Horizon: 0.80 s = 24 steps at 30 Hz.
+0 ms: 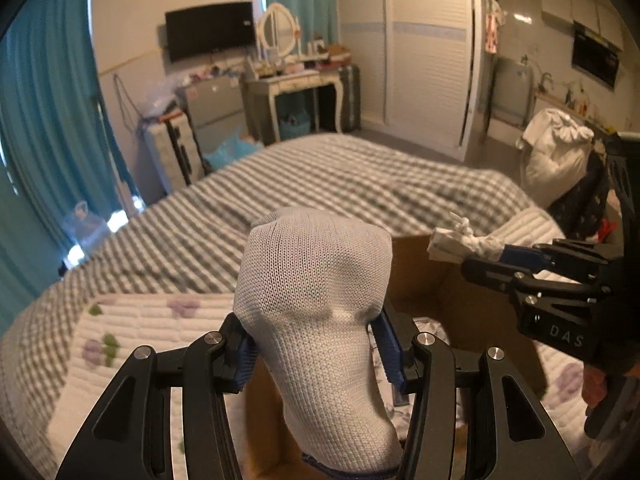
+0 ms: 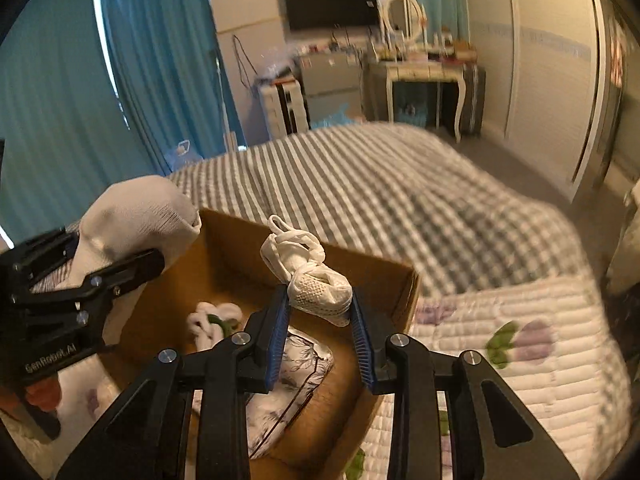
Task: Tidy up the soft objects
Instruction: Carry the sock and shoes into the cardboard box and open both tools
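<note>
My left gripper (image 1: 314, 350) is shut on a white knit sock (image 1: 316, 300) and holds it upright above a brown cardboard box (image 1: 416, 276). The sock also shows in the right wrist view (image 2: 132, 220) at the box's left side. My right gripper (image 2: 320, 312) is shut on a knotted white mesh bundle (image 2: 316, 280) above the box (image 2: 376, 276). That bundle shows at the right of the left wrist view (image 1: 464, 244). Inside the box lie a white knotted cloth (image 2: 212, 320) and a floral-print fabric (image 2: 296, 376).
The box sits on a white quilted floral cover (image 2: 520, 352) spread on a bed with a grey checked blanket (image 2: 380, 192). Teal curtains (image 2: 120, 80) hang at the left. A dressing table (image 2: 424, 76), a wardrobe (image 1: 424, 60) and a white bag (image 1: 556, 152) stand beyond the bed.
</note>
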Available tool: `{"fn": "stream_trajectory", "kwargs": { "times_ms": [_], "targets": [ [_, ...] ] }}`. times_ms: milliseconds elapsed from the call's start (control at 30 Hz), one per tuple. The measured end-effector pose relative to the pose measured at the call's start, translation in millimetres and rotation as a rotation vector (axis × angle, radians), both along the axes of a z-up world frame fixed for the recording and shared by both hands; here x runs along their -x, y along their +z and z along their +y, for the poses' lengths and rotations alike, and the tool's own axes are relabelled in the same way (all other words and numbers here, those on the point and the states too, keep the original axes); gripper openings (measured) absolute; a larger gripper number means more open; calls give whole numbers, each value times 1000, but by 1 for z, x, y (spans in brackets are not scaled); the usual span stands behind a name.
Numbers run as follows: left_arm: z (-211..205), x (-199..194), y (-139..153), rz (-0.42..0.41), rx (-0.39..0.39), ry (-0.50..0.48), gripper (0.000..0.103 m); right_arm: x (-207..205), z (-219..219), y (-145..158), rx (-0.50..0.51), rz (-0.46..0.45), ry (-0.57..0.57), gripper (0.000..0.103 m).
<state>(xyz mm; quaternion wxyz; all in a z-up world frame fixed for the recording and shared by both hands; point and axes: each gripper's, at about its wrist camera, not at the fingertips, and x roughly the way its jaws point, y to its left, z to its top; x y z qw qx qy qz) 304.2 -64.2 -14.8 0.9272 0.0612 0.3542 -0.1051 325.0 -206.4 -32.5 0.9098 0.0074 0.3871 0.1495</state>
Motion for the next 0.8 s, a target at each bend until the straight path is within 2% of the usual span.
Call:
{"fn": "stream_trajectory", "kwargs": {
  "times_ms": [133,200,267,300,333,400,433,633,800],
  "targets": [
    [-5,-7,-16,16,-3,-27,50,-12,-2,-15,-3,19,3,30],
    [-11,-5,-16,-6,-17,-50,53,-15,-6,-17,-26,14,2,30],
    [-15,-4,-17,-14,-39,-48,63,-13,-8,-15,-44,7,-2,33],
    [-14,-4,-17,-13,-45,-35,75,-14,-8,-14,-44,7,-1,43],
    [-12,-5,-17,-13,-43,-26,77,-13,-8,-13,-42,0,-4,55],
    [-10,-1,-12,-34,-43,-13,77,-6,-11,-7,-50,-25,-18,63],
    [-9,0,-10,-41,-52,-4,77,-3,-12,-2,-56,-29,-21,64],
    [-3,31,32,-104,-71,27,77,30,-19,44,-49,-93,-44,65],
    [9,95,97,-214,-33,45,77,89,-21,113,-11,-192,-52,65]
  ]
}}
